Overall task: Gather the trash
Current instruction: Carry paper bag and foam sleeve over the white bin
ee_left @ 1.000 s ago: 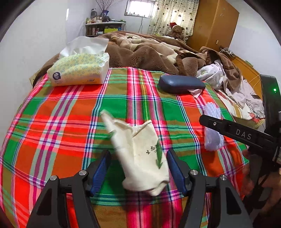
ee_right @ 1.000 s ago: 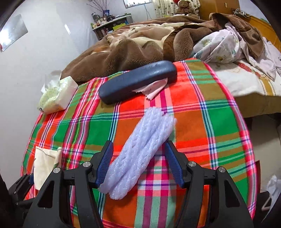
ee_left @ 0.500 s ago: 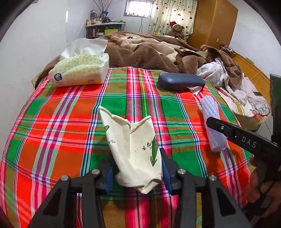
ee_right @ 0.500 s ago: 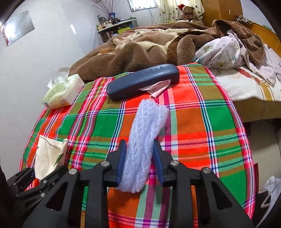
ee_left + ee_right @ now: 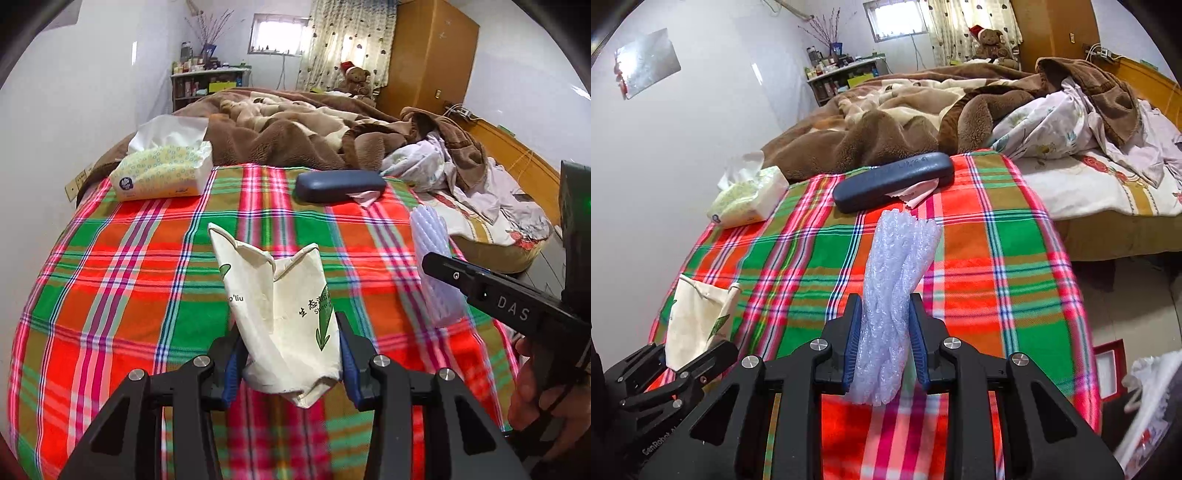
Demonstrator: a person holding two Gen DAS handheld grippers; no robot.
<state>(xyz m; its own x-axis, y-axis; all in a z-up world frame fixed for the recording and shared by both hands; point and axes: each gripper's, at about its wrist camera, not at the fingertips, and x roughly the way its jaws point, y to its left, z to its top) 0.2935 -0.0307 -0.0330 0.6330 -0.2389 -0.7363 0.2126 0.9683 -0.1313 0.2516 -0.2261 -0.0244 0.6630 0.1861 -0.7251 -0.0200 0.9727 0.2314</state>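
A crumpled cream paper bag (image 5: 284, 314) with green print stands up between the blue pads of my left gripper (image 5: 290, 356), which is shut on its lower end and holds it lifted off the plaid cloth (image 5: 140, 280). My right gripper (image 5: 884, 341) is shut on a pale lilac roll of bubble wrap (image 5: 897, 273), its far end sticking out over the cloth. The roll (image 5: 434, 258) and the right gripper's black arm show at the right of the left wrist view. The paper bag (image 5: 696, 317) shows at the lower left of the right wrist view.
A tissue pack (image 5: 162, 173) lies at the far left of the plaid cloth. A dark blue glasses case (image 5: 340, 184) with a pink cloth lies at the far edge. Brown blankets (image 5: 288, 129) and bedding lie behind. A person's hand (image 5: 535, 391) grips the right tool.
Both grippers closed, the left on the paper bag and the right on the bubble wrap roll. Both then rose and drew back, lifting the items off the cloth.
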